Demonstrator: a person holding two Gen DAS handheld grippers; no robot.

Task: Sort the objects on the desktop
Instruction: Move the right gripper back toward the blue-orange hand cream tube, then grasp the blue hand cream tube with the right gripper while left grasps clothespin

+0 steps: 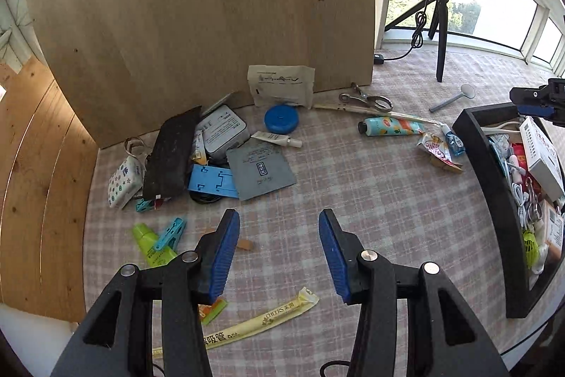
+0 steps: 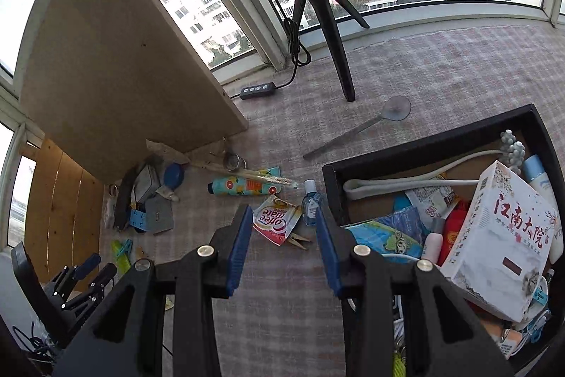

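My left gripper (image 1: 279,225) is open and empty above the checked tablecloth, short of a grey flat packet (image 1: 261,166) and a blue card (image 1: 212,181) in a pile of small items. My right gripper (image 2: 284,218) is open and empty, hovering over a Coffee-mate sachet (image 2: 273,223) and a wooden clothespin (image 2: 298,241), with a small blue bottle (image 2: 310,202) just beyond its right finger. A black tray (image 2: 416,138) full of sorted items, with a white box (image 2: 501,235) on top, sits to the right; it also shows in the left wrist view (image 1: 494,172).
A plywood board (image 1: 197,9) stands behind the pile. A ring-light tripod (image 2: 332,34) and a plastic spoon (image 2: 360,126) lie beyond. A colourful tube (image 2: 247,186), metal clip (image 1: 367,99), blue round case (image 1: 281,119), green tube (image 1: 150,244) and straw wrapper (image 1: 254,324) lie scattered.
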